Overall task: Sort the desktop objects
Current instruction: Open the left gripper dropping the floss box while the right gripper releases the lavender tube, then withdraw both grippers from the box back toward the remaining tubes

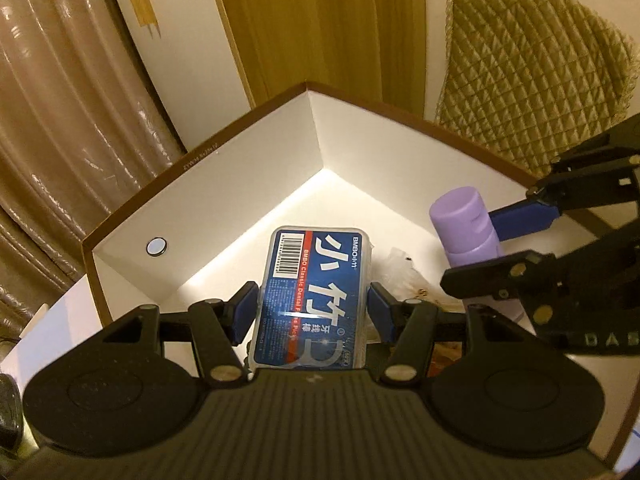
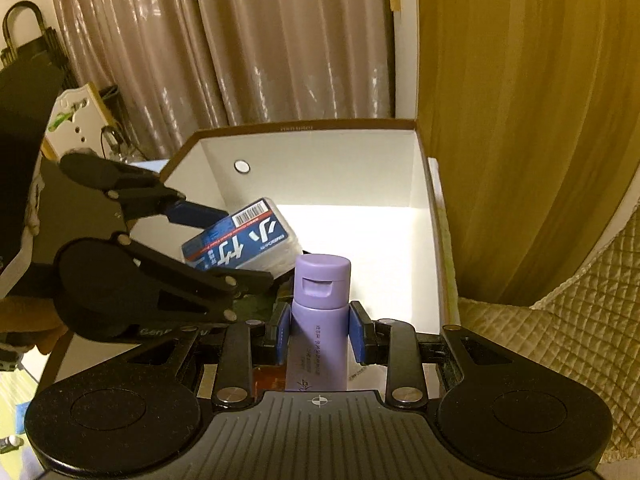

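Observation:
A blue-labelled dental floss pick box [image 1: 316, 292] hangs tilted over the white inside of an open storage box with a brown rim [image 1: 240, 216]. My left gripper [image 1: 313, 304] is shut on its sides. In the right wrist view, the floss box [image 2: 244, 240] and left gripper [image 2: 236, 248] sit at the left, above the storage box [image 2: 320, 168]. A purple bottle with a flip cap [image 2: 320, 320] stands upright between the blue pads of my right gripper [image 2: 320, 328], which is shut on it. The left wrist view shows the bottle [image 1: 464, 224] and right gripper [image 1: 496, 248] at the right.
A crumpled clear wrapper [image 1: 400, 268] and some darker items lie on the storage box floor under the grippers. A round disc [image 1: 156, 246] sits on one inner wall. Beyond are a quilted cushion [image 1: 532, 80], shiny curtains [image 1: 60, 100] and a wooden panel [image 2: 520, 120].

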{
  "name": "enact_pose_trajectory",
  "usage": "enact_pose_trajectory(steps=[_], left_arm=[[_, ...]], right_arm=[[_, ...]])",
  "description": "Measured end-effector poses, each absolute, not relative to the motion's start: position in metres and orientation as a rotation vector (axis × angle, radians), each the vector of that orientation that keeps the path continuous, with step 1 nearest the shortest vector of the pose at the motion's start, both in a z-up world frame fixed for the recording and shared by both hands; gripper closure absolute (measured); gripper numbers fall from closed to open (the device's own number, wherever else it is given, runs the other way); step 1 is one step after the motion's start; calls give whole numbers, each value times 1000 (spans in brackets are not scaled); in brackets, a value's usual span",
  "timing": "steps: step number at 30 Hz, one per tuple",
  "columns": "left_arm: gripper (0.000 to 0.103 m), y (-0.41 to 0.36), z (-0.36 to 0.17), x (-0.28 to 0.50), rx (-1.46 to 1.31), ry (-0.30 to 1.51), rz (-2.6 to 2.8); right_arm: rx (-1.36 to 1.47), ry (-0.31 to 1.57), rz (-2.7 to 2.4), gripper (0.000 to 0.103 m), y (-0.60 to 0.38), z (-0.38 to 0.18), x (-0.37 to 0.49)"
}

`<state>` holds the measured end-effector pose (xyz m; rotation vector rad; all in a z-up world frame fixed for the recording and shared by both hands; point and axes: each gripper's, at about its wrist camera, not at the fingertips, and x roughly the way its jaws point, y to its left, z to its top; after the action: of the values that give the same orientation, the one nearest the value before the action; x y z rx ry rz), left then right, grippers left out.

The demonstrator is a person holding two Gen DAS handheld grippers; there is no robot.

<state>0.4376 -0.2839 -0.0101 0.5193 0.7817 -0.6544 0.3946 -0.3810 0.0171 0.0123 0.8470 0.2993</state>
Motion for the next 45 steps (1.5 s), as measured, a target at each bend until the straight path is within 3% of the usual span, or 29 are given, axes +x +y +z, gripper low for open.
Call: enact_pose_trajectory(steps=[4, 15, 27, 45], left_arm=[[38, -276, 0, 439, 488, 757, -637], [34, -225, 33, 425, 413, 676, -549], [34, -186, 43, 398, 384, 682, -510], [34, -158, 59, 308, 300, 712, -444]], right_arm=[[-1, 861, 303, 73, -380, 13, 398], [-70, 898, 327, 73, -365, 3, 414], [-97, 889, 331, 73, -356, 7, 405], [-22, 793, 338, 72, -360, 64, 320]])
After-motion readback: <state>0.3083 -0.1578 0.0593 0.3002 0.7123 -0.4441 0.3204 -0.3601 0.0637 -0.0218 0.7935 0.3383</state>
